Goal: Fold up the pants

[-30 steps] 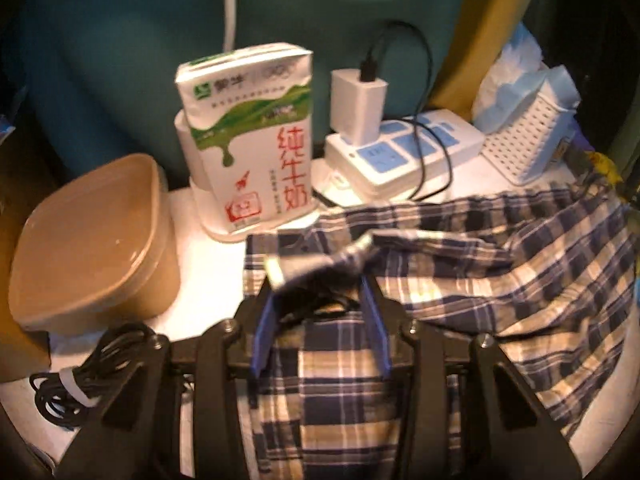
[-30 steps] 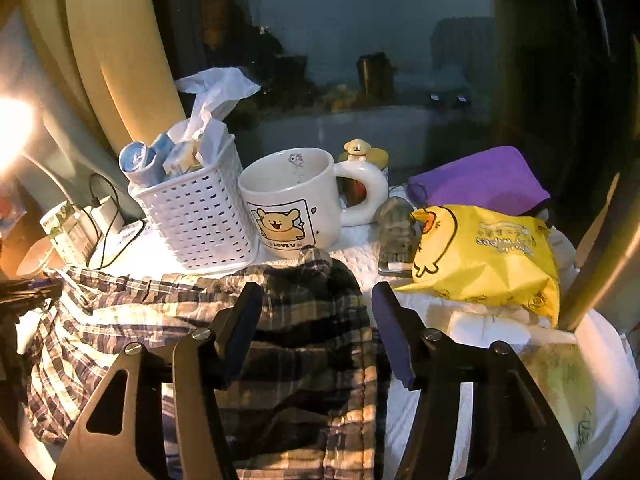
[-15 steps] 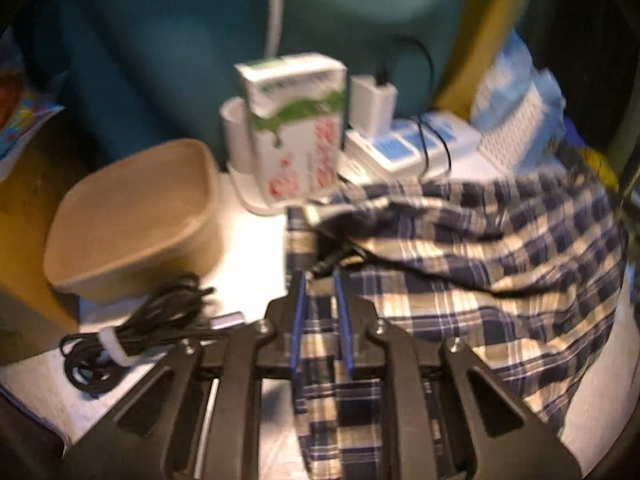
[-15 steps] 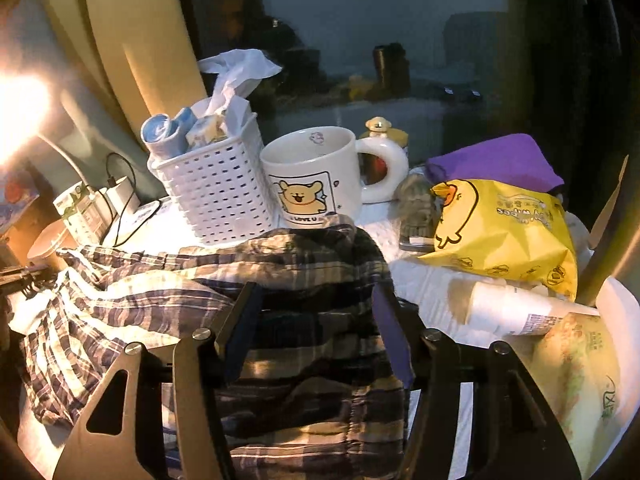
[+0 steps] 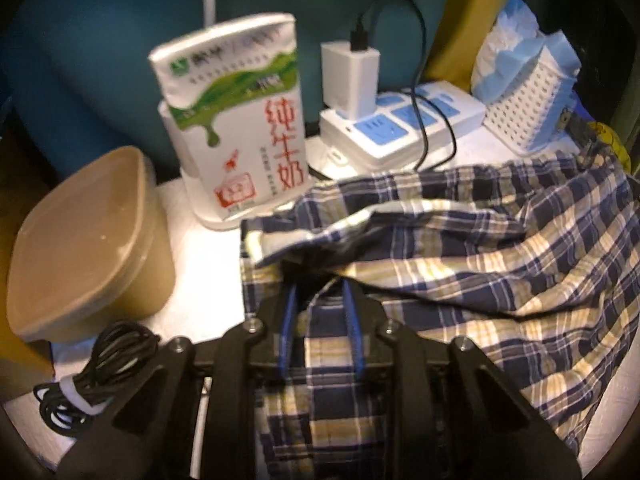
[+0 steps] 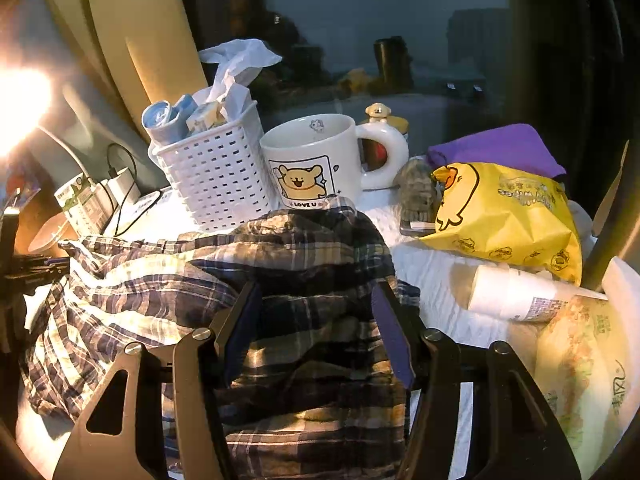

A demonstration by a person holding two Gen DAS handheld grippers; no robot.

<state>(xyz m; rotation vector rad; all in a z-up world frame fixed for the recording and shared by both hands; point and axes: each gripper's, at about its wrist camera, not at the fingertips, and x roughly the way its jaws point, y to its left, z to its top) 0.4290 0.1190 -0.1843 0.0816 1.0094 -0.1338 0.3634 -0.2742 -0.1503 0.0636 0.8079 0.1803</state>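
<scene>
1. Left gripper (image 5: 320,292) angled down over the plaid pants' (image 5: 460,280) left edge, jaws opening, cloth between the pads, not pinched.
2. Right gripper (image 6: 316,304) tilted down, jaws wide, straddling bunched fabric (no clamp).
3. Pants lie crumpled on the white table (image 5: 200,256).
4. White basket (image 6: 216,184) holds tissue and packets; tan tub (image 5: 88,240) lidded.

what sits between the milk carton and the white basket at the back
In the left wrist view, a white power strip with a charger plugged in lies between the milk carton and the white basket.
</scene>
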